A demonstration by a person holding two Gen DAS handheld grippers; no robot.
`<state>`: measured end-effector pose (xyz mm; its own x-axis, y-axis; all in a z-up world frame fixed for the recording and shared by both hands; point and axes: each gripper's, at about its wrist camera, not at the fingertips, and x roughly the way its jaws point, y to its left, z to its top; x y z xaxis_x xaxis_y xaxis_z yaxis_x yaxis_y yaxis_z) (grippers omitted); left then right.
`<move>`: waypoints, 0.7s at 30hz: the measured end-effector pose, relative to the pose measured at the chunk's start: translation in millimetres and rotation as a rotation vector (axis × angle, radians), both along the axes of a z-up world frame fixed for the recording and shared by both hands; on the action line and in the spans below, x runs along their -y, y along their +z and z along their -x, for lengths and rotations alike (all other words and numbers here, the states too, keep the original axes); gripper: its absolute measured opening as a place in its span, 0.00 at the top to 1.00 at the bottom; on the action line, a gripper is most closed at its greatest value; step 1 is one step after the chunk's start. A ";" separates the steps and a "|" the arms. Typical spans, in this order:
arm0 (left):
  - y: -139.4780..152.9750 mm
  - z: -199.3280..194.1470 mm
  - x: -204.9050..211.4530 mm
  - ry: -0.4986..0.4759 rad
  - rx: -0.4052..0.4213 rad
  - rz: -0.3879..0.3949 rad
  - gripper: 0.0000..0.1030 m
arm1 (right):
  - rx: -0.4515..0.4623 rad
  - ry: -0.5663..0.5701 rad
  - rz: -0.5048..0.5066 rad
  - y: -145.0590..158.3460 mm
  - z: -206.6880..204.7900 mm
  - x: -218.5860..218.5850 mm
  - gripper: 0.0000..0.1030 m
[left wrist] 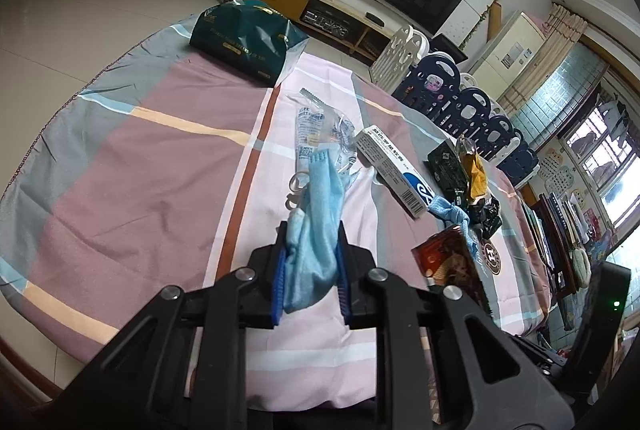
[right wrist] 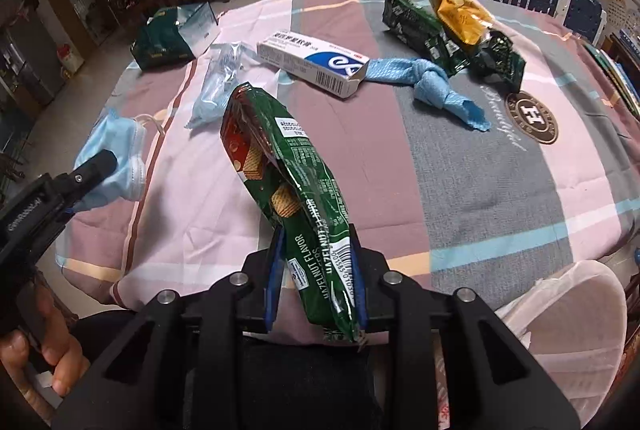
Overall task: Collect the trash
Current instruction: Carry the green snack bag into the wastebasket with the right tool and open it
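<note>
My left gripper (left wrist: 311,250) is shut on a light blue face mask (left wrist: 316,214) and holds it just above the striped tablecloth (left wrist: 160,166). The mask also shows in the right wrist view (right wrist: 112,158), pinched by the left gripper (right wrist: 96,166). My right gripper (right wrist: 316,262) is shut on a green hazelnut wafer wrapper (right wrist: 288,182), lifted over the cloth; it shows in the left wrist view (left wrist: 448,262) too. On the table lie a white and blue box (right wrist: 316,62), a knotted blue cloth (right wrist: 432,82), a clear plastic wrapper (right wrist: 218,82) and dark green and yellow wrappers (right wrist: 452,26).
A dark green bag (left wrist: 244,34) sits at the table's far end, also in the right wrist view (right wrist: 168,38). A white plastic bag (right wrist: 568,314) hangs at the near right edge. Blue and white playpen panels (left wrist: 460,98) stand beyond the table.
</note>
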<state>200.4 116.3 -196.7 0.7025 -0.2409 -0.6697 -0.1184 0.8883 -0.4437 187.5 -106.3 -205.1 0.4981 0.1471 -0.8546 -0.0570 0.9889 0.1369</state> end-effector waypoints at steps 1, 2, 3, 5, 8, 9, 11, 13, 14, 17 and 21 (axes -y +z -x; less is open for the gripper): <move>-0.1 -0.2 0.2 -0.002 0.000 0.001 0.79 | 0.015 -0.006 0.013 4.5 3.1 1.2 0.71; -0.5 -0.9 0.0 -0.005 -0.004 0.003 0.79 | 0.028 -0.011 0.020 9.2 6.1 2.4 0.71; -1.1 -1.3 0.0 -0.006 -0.009 0.007 0.80 | 0.039 -0.015 0.020 13.8 8.9 4.0 0.71; -3.3 -3.6 -2.1 -0.012 -0.024 0.030 0.80 | 0.062 -0.030 0.009 24.8 15.3 10.0 0.71; -6.5 -4.4 -7.9 -0.016 -0.037 0.077 0.80 | 0.096 -0.060 -0.019 41.2 28.4 23.3 0.71; -7.7 -4.1 -10.4 -0.012 -0.043 0.095 0.80 | 0.103 -0.069 -0.029 45.0 32.3 27.8 0.71; -10.4 -2.7 -14.9 -0.007 -0.053 0.137 0.80 | 0.113 -0.086 -0.041 51.4 42.9 38.1 0.71; -12.8 -0.6 -15.9 -0.003 -0.065 0.161 0.80 | 0.116 -0.094 -0.048 53.6 52.9 46.0 0.71; -12.8 1.0 -14.6 -0.005 -0.068 0.160 0.80 | 0.116 -0.100 -0.048 53.7 58.1 50.6 0.71; -8.6 6.7 -4.1 -0.021 -0.059 0.097 0.80 | 0.117 -0.135 -0.045 51.7 72.2 66.0 0.71; -0.6 15.9 18.2 -0.067 -0.037 -0.036 0.80 | 0.108 -0.205 -0.054 48.2 91.5 95.2 0.71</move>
